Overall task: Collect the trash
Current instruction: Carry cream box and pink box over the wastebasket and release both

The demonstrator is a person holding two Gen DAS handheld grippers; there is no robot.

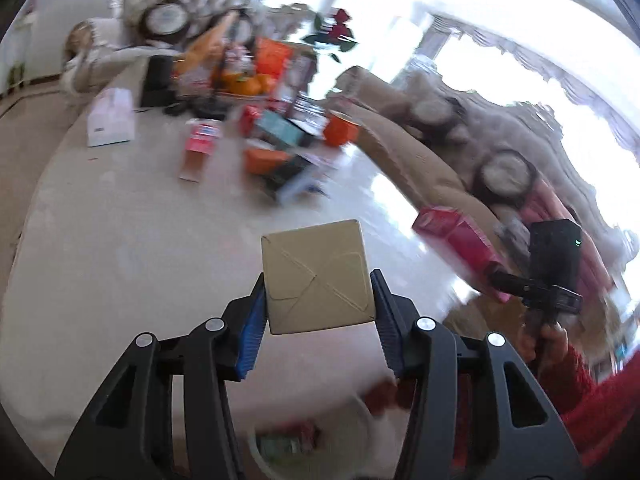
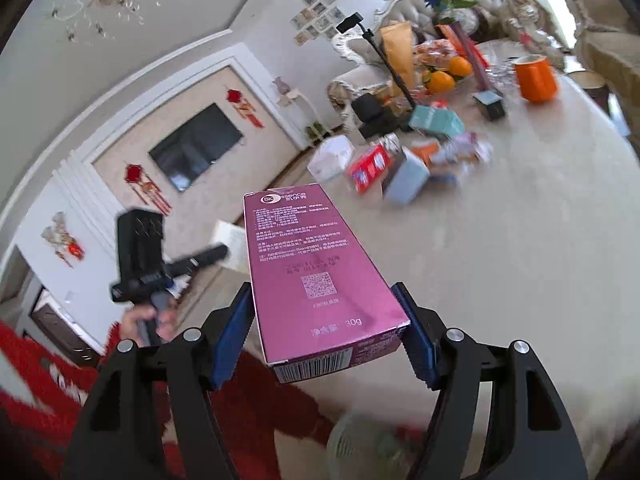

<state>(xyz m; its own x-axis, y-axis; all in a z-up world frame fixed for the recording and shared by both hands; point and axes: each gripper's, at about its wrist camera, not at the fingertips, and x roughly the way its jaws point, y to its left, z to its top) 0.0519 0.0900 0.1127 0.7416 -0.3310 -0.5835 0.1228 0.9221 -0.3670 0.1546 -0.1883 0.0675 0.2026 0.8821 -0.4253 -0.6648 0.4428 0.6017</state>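
My left gripper [image 1: 318, 300] is shut on a small brown cardboard box [image 1: 318, 276] and holds it above the pale table [image 1: 120, 240]. My right gripper [image 2: 326, 316] is shut on a long magenta carton [image 2: 312, 272] with white print, held above the table edge. In the left wrist view the right gripper [image 1: 496, 270] shows at the right with the magenta carton [image 1: 456, 240]. In the right wrist view the left gripper [image 2: 224, 254] shows at the left with the brown box [image 2: 232, 246]. A pale round bin [image 1: 312, 440] with some trash lies below the grippers; it also shows in the right wrist view [image 2: 368, 448].
More boxes and wrappers lie at the table's far side: a red-and-white carton [image 1: 200, 148], a teal box [image 2: 436, 120], a blue-grey box [image 2: 408, 178], a tissue box [image 1: 110, 120]. An orange cup [image 2: 536, 76], oranges [image 2: 440, 78] and a phone stand [image 2: 376, 112] stand there. Sofas surround the table.
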